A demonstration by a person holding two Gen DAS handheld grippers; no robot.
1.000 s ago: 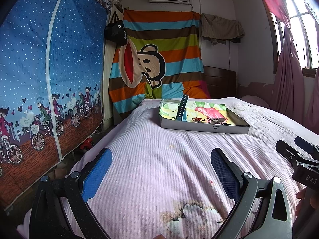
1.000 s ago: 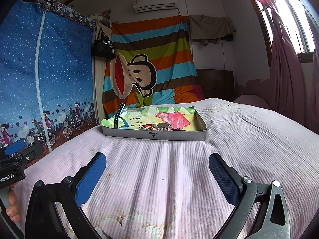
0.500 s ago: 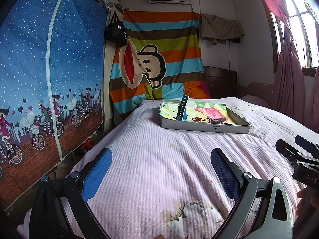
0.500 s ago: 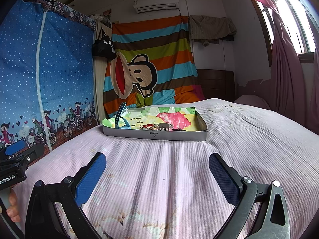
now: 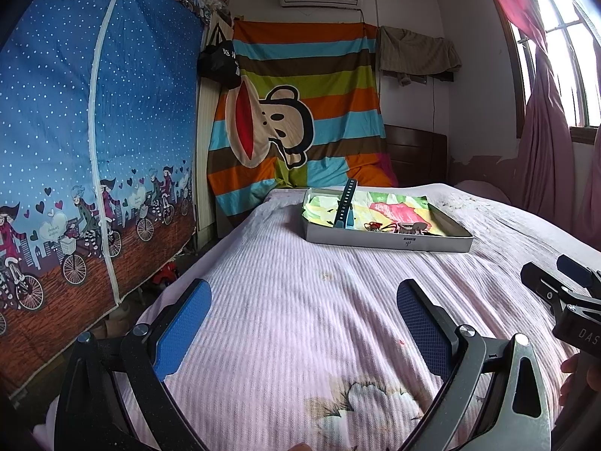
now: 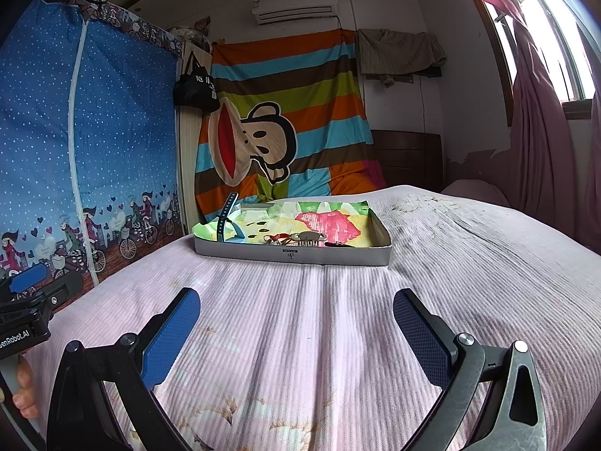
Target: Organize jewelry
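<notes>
A shallow grey box (image 5: 387, 242) (image 6: 293, 256) lined with colourful paper sits on the pink striped bed, well ahead of both grippers. In it a dark blue watch band (image 5: 345, 203) (image 6: 224, 216) stands on edge at the left. A small heap of jewelry with red pieces (image 5: 375, 225) (image 6: 278, 239) and a beige hair claw (image 5: 411, 227) (image 6: 310, 238) lie near the front wall. My left gripper (image 5: 302, 319) is open and empty over the bed. My right gripper (image 6: 296, 327) is open and empty too. The right gripper also shows at the right edge of the left wrist view (image 5: 563, 289).
A blue fabric wardrobe (image 5: 94, 131) stands left of the bed, with a floor gap between. A striped monkey blanket (image 5: 296, 112) hangs at the back. Pink curtains (image 6: 541, 131) and a window are on the right. A pink pillow (image 6: 475, 193) lies at the bed's far right.
The views shift only very slightly. Both grippers stay open and nothing in the box has moved.
</notes>
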